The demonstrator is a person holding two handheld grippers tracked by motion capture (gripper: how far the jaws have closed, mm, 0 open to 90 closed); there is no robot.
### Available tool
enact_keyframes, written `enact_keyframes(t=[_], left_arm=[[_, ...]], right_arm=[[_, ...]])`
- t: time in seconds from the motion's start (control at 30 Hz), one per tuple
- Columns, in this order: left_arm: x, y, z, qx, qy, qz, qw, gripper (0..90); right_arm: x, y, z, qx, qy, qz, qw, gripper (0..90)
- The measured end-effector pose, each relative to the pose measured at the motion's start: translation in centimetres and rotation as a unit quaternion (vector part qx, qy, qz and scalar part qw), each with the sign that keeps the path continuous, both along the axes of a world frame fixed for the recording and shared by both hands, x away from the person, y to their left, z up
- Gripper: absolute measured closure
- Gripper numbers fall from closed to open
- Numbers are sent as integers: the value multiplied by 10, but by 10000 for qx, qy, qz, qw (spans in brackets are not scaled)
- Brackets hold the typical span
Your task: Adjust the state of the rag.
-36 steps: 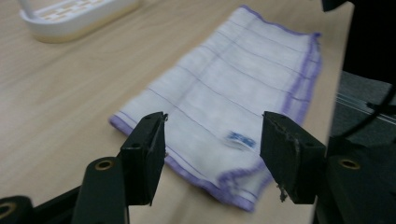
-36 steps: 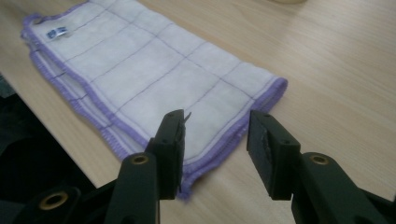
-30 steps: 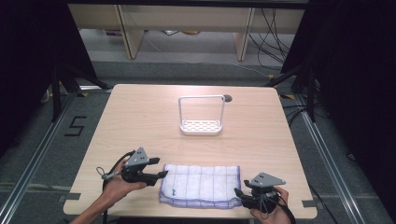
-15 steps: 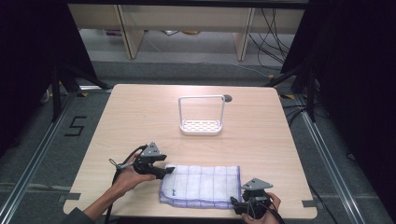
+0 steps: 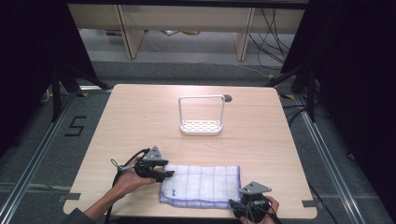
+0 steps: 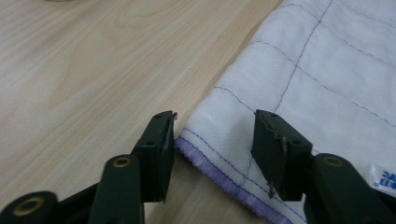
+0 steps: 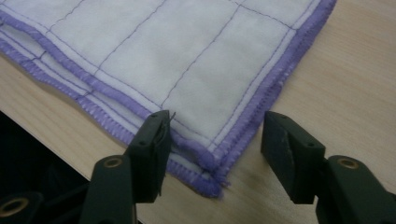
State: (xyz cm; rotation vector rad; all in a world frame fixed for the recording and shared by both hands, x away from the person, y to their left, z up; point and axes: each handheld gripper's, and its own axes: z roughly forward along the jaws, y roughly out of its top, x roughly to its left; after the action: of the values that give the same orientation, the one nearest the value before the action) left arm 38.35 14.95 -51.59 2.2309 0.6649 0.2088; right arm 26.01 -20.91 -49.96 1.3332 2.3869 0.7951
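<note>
Both grippers, left [image 5: 169, 174] and right [image 5: 235, 204], fingers spread, straddle corners of the white purple-edged quilted cloth [image 5: 201, 185], its long axis running 9-to-3 o'clock.

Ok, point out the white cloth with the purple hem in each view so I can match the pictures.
High view: the cloth lies flat at the table's near edge, between both claws.
Left gripper view: right half of the picture, its far-left corner between the open jaws.
Right gripper view: upper left and centre, its near-right corner between the open jaws.
Shared landmark: the purple hem.
</note>
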Motion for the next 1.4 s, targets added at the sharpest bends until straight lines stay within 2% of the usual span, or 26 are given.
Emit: enact_keyframes(t=[0.03, 0.13, 0.17, 0.27, 0.3, 0.33, 0.37, 0.4, 0.53, 0.57, 0.67, 0.7, 0.87, 0.93, 0.97, 1.07, 1.1, 1.13, 1.17, 1.2, 1.23, 1.27, 1.3, 1.33, 1.37, 1.4], left_arm=[[-1, -1, 0, -93, 4, -31, 10000, 530], [-2, 1, -1, -189, 34, -192, 9996, 634], [-2, 1, -1, -216, 57, -204, 9995, 674], [-5, 1, -1, -229, 22, -202, 9995, 784], [-5, 1, 0, -169, -75, -260, 9995, 804], [-7, 1, 1, -105, -142, -309, 9994, 814], [-9, 0, 1, -136, -139, -282, 9994, 823], [-9, 1, 3, -110, -206, -315, 9992, 828], [-14, 7, 11, -437, -150, -221, 9987, 832], [-15, 8, 13, -512, -168, -223, 9983, 832], [-20, 13, 20, -556, -227, -230, 9979, 833], [-23, 14, 22, -645, -241, -188, 9975, 834], [-36, 25, 27, -637, -281, -134, 9975, 834], [-43, 29, 28, -814, -154, 7, 9966, 834], [-45, 31, 28, -817, -146, 0, 9965, 834], [-57, 34, 28, -881, -2, 40, 9961, 833], [-60, 34, 27, -894, 30, 20, 9960, 832], [-64, 34, 26, -898, 58, 12, 9959, 831], [-70, 32, 26, -932, 102, 18, 9956, 831], [-73, 31, 25, -956, 120, 6, 9953, 830], [-76, 29, 24, -969, 163, -78, 9951, 830], [-80, 26, 23, -982, 181, -70, 9950, 829], [-84, 23, 22, -910, 188, -139, 9956, 829], [-89, 18, 21, -957, 212, -147, 9951, 828], [-90, 15, 21, -903, 264, -269, 9952, 827], [-94, 9, 20, -977, 286, -248, 9945, 824]], right_arm=[[0, 0, 0, -1, -50, 52, 10000, 481], [-2, 0, 0, 132, -4, 37, 9999, 556], [-1, -2, -1, 101, -99, 170, 9998, 605], [-3, 0, -1, 201, -44, 196, 9996, 694], [-3, 0, -1, 220, -42, 207, 9995, 730], [-4, 0, -1, 216, -59, 267, 9994, 763], [-3, 0, -2, 169, -159, 360, 9991, 792], [-4, 1, -1, 174, -82, 353, 9992, 813], [-3, 1, 0, 53, -244, 561, 9981, 842], [-3, 1, 2, 128, -170, 525, 9984, 844], [6, -3, 6, 251, -192, 524, 9981, 847], [11, -4, 7, 257, -234, 564, 9978, 848], [42, -1, 20, 287, -302, 733, 9964, 851], [62, 4, 28, 257, -303, 873, 9954, 851], [69, 6, 30, 238, -314, 894, 9952, 851], [97, 14, 37, 183, -246, 1066, 9938, 850], [106, 18, 39, 181, -67, 1042, 9944, 851], [115, 20, 39, 191, -180, 1190, 9925, 850], [124, 24, 39, 169, -128, 1201, 9925, 850], [135, 28, 38, 31, -53, 1327, 9911, 850], [141, 31, 37, 26, -96, 1354, 9907, 851], [148, 35, 37, -67, -29, 1392, 9902, 850], [155, 40, 36, -125, -105, 1485, 9888, 850], [160, 43, 35, -143, -81, 1494, 9886, 851], [168, 47, 35, -249, -28, 1590, 9870, 850], [172, 49, 34, -336, -27, 1682, 9852, 849]])
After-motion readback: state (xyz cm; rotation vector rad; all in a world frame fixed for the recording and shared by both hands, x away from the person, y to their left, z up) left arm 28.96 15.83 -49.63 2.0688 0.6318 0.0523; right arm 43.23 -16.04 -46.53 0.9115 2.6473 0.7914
